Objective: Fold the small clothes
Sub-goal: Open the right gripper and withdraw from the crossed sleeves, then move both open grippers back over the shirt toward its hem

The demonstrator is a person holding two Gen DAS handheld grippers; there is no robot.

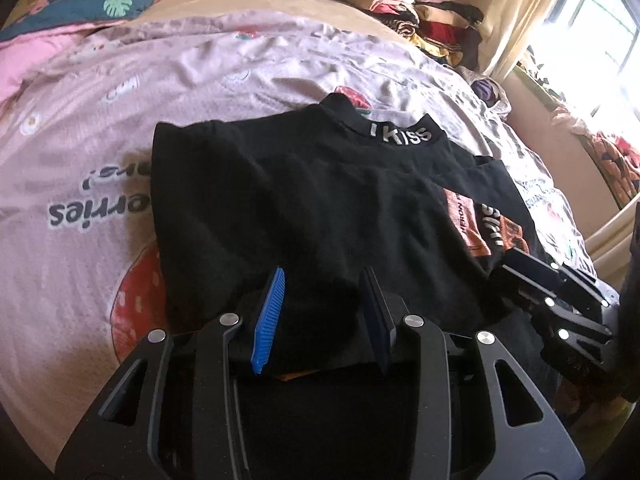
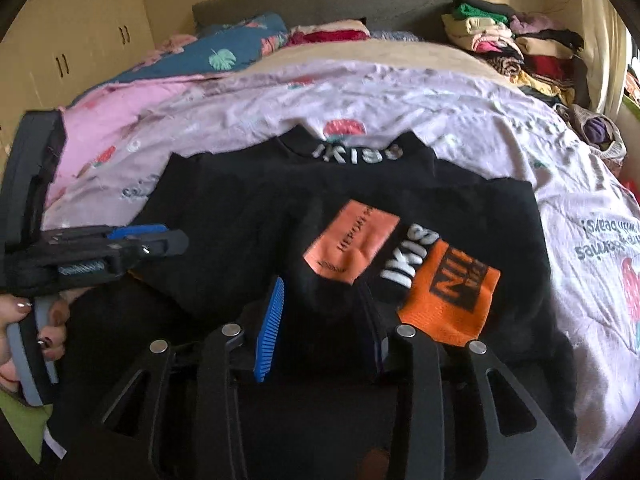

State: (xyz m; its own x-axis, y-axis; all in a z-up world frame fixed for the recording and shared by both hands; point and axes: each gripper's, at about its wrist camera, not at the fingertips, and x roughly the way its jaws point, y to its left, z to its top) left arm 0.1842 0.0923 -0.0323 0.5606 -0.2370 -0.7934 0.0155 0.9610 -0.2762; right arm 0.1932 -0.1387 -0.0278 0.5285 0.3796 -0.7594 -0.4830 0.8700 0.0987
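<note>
Black shirt (image 1: 320, 208) with "IKISS" on its collar lies flat on the pink strawberry bedspread (image 1: 80, 160), collar at the far end, hem at the near edge by both tools.

Left gripper (image 1: 324, 292) has its blue pads spread apart over the near hem, with black cloth lying between them; can't tell if it's actually pinching anything. Right gripper (image 2: 324, 304) is the same deal, jaws apart, hovering over a folded-in sleeve.

What only the right view gives you: the orange patches (image 2: 448, 300) and the white lettering on that sleeve, seen square on, plus a hand with painted nails (image 2: 44, 332) holding the left tool's handle at the far left, and cream wardrobe doors (image 2: 80, 52) behind. The left view only catches those patches edge-on at the right, but it shows a bright window (image 1: 592, 40) and curtain.

No bins or baskets, just a stack of folded clothes (image 2: 512, 44) on the far right of the bed.
</note>
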